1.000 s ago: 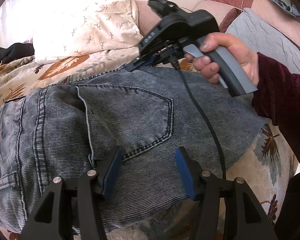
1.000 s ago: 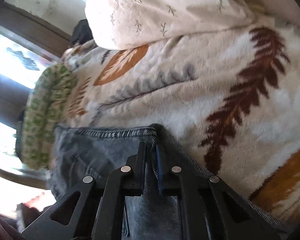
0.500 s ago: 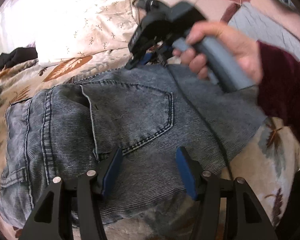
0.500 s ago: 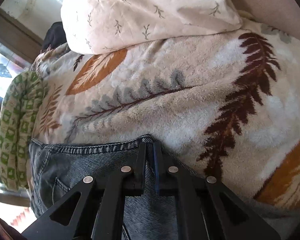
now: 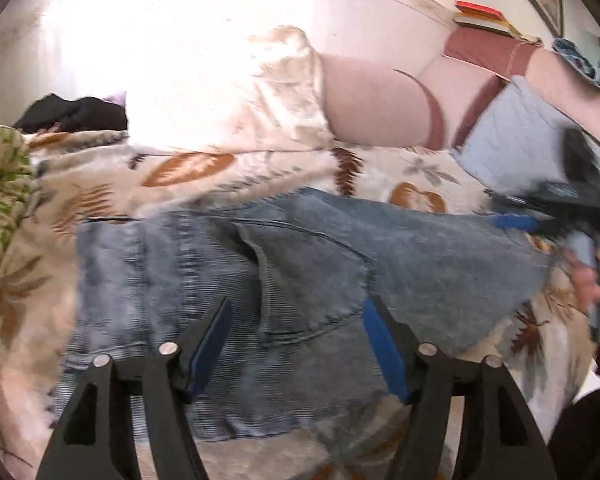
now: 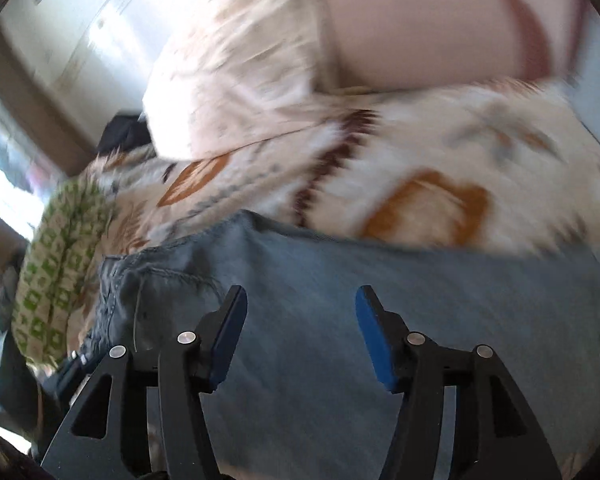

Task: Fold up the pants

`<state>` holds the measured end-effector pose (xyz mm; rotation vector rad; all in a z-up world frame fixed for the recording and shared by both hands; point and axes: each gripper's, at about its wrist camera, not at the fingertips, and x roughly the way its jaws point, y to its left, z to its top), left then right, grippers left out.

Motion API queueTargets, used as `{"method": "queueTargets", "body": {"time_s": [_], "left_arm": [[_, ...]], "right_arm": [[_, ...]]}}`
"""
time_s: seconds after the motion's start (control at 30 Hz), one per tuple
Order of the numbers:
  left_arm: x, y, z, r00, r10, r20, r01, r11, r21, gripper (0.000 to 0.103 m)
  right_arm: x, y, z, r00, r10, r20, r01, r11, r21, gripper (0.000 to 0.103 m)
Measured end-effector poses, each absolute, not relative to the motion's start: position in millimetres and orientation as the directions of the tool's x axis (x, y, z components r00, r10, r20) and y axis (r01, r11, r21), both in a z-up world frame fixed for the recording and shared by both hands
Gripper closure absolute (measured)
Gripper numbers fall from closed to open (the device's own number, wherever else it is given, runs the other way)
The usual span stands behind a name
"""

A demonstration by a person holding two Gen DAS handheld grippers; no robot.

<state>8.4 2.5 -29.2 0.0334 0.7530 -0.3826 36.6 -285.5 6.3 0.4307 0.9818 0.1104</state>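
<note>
the jeans [image 5: 300,280] lie folded into a compact bundle on the leaf-print blanket [image 5: 100,184], and above them the left gripper [image 5: 296,344] and right gripper [image 6: 300,336], jaws just opened, hold nothing, so maybe only smoothing remains.

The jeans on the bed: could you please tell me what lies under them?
The jeans lie folded on a leaf-patterned blanket, which shows all around their edges. Anything between their layers or directly beneath them is covered and cannot be seen.

A leaf-patterned fleece blanket [image 5: 420,172] covers the bed; folded grey jeans [image 5: 300,264] and a cream pillow [image 5: 220,92] lie on it.
</note>
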Motion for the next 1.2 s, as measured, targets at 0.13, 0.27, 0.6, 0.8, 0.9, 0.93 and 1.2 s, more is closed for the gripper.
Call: {"method": "queueTargets", "body": {"time_s": [0.13,0.27,0.6,0.8,0.9,0.93,1.2], "left_arm": [[24,-7,-63,0.607,-0.209,-0.767,0.311,0.95,-0.013,0.03],[16,-37,-79,0.669,-0.078,-0.739,0.322,0.927,0.193,0.024],[17,-31,-79,0.673,-0.095,-0.734,0.313,0.935,0.166,0.022],[11,-31,-79,0.692,-0.095,-0.716,0.305,0.937,0.171,0.022],[10,-29,-76,0.688,-0.097,-0.719,0.3,0.94,0.161,0.022],[9,-30,-74,0.685,-0.091,-0.723,0.295,0.942,0.161,0.022],[-2,-78,-28,0.665,-0.16,-0.729,0.373,0.918,0.138,0.022]], "right_arm": [[-31,-365,3,0.654,0.239,-0.718,0.314,0.777,0.545,0.043],[-58,-413,-1,0.719,0.193,-0.668,0.381,0.694,0.611,0.043],[-49,-475,-53,0.669,0.114,-0.735,0.456,0.717,0.527,0.048],[-33,-471,-55,0.674,0.031,-0.738,0.424,0.802,0.421,0.044],[-36,-490,-54,0.68,0.114,-0.724,0.449,0.715,0.535,0.044],[-41,-497,-51,0.683,0.153,-0.714,0.459,0.67,0.583,0.043],[-139,-519,-26,0.824,0.226,-0.519,0.425,0.359,0.831,0.028]]}}
